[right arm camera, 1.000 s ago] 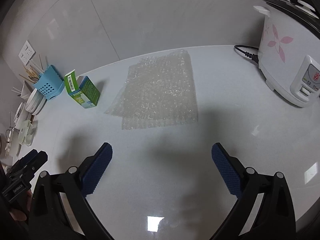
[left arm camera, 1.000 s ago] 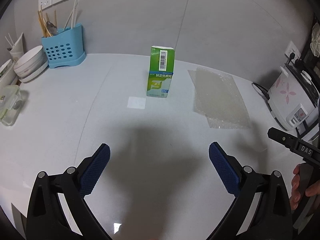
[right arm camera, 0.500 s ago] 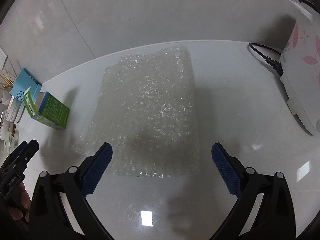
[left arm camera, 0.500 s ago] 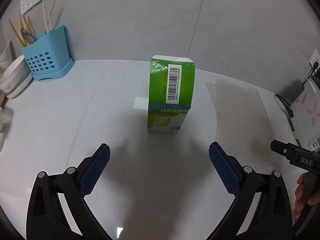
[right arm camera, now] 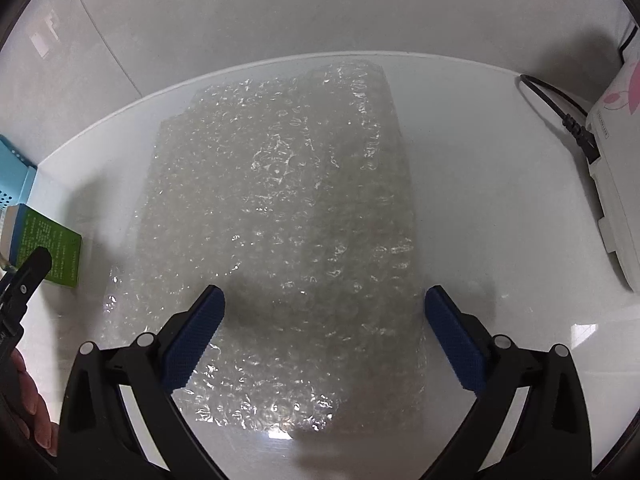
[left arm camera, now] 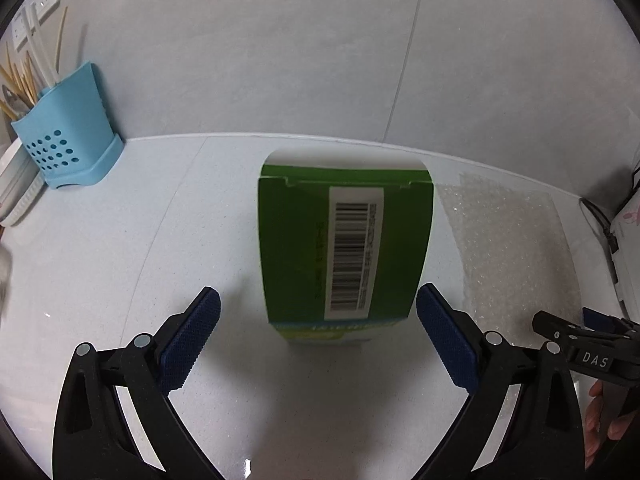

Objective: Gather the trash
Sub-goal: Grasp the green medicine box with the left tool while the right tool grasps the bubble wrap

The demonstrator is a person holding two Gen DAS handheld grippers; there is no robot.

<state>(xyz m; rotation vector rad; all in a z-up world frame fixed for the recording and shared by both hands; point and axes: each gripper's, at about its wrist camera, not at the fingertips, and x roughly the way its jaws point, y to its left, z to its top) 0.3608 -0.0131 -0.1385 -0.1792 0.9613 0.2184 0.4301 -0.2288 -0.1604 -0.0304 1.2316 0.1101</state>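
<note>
Left gripper (left arm camera: 318, 312) fingers spread wide, blue pads either side of the green carton (left arm camera: 346, 248), not touching it. Carton stands upright on the white counter (left arm camera: 120, 272), barcode side facing the camera, top flap open. Right gripper (right arm camera: 324, 312) also wide apart, holding nothing, low over the bubble wrap (right arm camera: 280, 220), which lies flat on the counter just right of the carton. Contact with the wrap: can't tell. Blue utensil holder (left arm camera: 68, 140) back left by the wall. Rice cooker (right arm camera: 618, 160) with black cord at right edge.
</note>
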